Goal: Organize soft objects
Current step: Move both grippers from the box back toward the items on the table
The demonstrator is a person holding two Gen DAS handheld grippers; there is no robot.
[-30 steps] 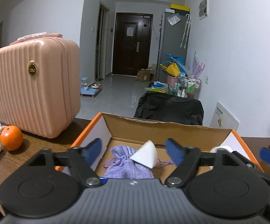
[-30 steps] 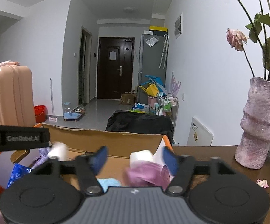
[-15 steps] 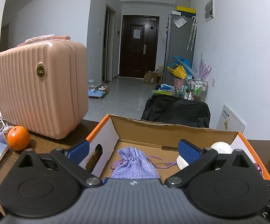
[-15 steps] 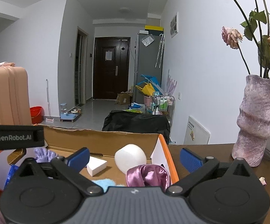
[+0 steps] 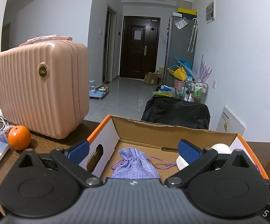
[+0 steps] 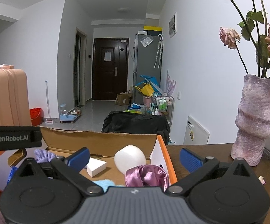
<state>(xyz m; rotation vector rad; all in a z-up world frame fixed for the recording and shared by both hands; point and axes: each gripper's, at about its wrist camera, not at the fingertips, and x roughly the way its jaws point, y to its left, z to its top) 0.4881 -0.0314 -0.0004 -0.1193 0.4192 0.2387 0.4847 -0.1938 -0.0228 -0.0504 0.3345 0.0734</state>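
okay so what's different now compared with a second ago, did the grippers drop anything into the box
Yes. A second ago the left gripper held the white wedge sponge and the right gripper held the white round sponge. Both opened wide and let go, and both pieces now lie in the cardboard box. The lilac drawstring pouch, shiny purple cloth, orange and pink case stayed put.
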